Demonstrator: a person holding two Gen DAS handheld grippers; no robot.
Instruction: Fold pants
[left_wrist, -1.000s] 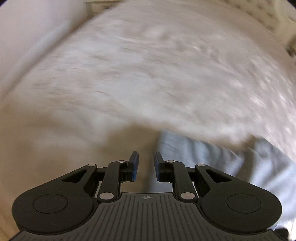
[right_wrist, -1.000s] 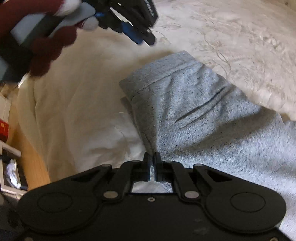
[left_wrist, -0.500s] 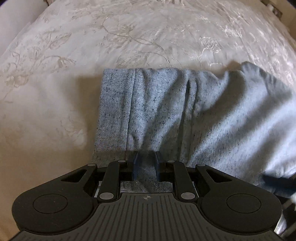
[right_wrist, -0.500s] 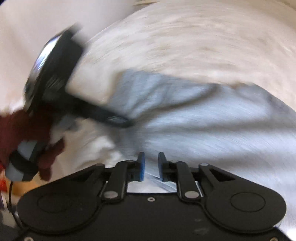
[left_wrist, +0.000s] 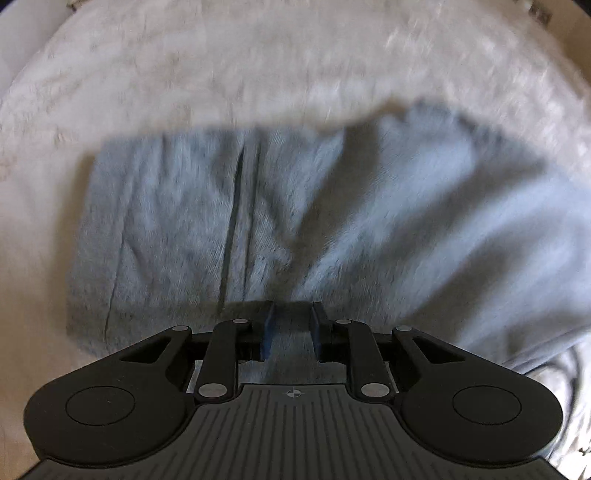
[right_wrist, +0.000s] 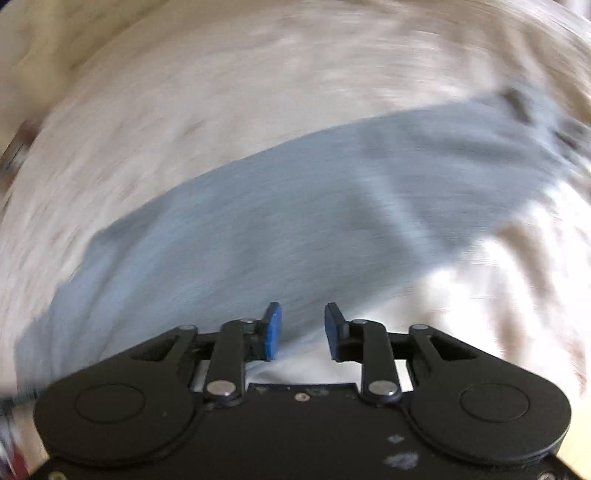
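Grey heathered sweatpants (left_wrist: 295, 221) lie spread on a cream embroidered bedspread (left_wrist: 258, 66). In the left wrist view, my left gripper (left_wrist: 292, 328) is open just above the near edge of the fabric, with nothing between its blue pads. In the right wrist view, the pants (right_wrist: 295, 229) run as a long grey band from lower left to upper right. My right gripper (right_wrist: 303, 330) is open and empty over the pants' near edge. Both views are blurred by motion.
The bedspread (right_wrist: 221, 103) surrounds the pants on all sides. A pale wall or headboard edge (left_wrist: 576, 48) shows at the far right of the left wrist view. The bed's left edge (right_wrist: 14, 155) shows in the right wrist view.
My right gripper has opened, from shut a second ago, and swung to the right along the pants. My left gripper has come in over the pants and stays open.
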